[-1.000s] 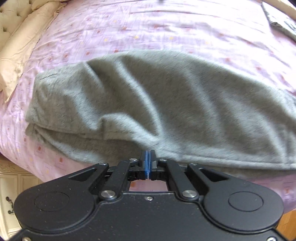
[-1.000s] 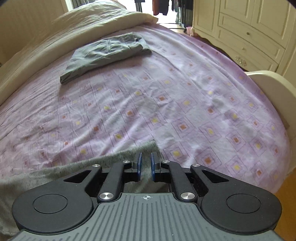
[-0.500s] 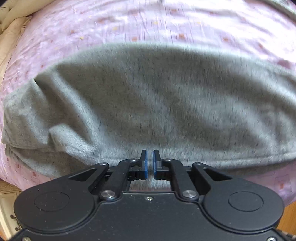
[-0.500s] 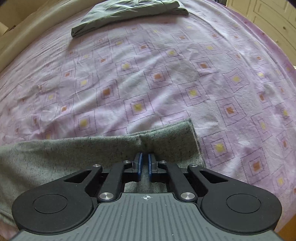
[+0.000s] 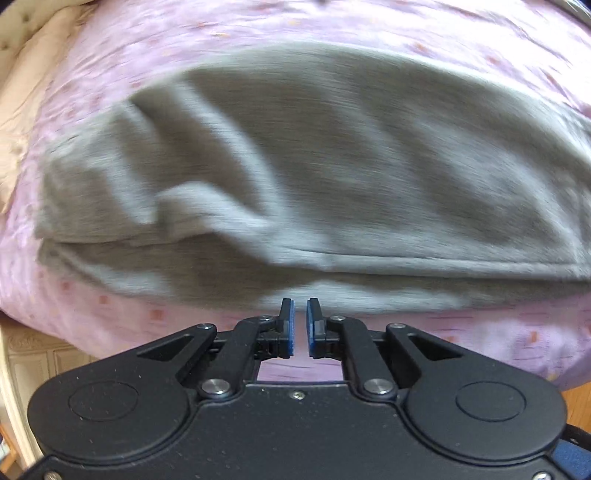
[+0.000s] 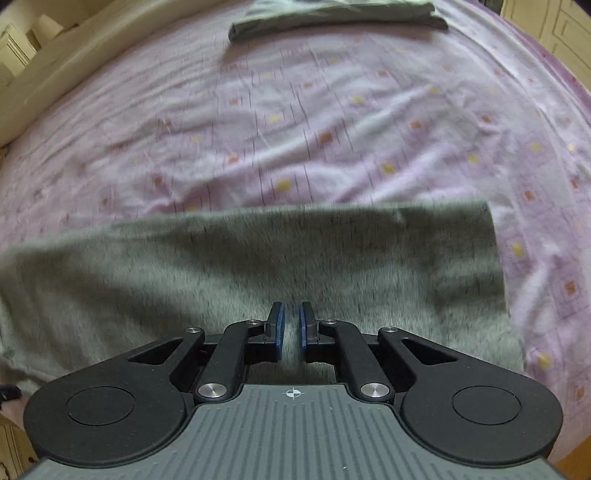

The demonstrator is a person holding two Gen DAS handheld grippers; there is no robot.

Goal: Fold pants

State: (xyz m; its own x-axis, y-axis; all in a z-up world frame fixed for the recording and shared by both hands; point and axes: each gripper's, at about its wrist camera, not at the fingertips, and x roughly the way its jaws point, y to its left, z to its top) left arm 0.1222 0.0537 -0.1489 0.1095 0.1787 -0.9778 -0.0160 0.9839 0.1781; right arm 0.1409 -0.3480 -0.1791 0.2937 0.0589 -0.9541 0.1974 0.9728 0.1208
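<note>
Both the left gripper (image 5: 299, 325) and right gripper (image 6: 290, 328) were opening, empty, above the grey pants (image 5: 332, 166); the near edges needed smoothing flat.

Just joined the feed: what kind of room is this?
Most likely a bedroom: the grey pants lie on a bed with a lilac patterned sheet, a cream quilt alongside, and cream cabinet doors beyond.

Right hand-held gripper (image 6: 290, 314) opening over grey pants (image 6: 258, 266), purple bedsheet (image 6: 332, 129)
</note>
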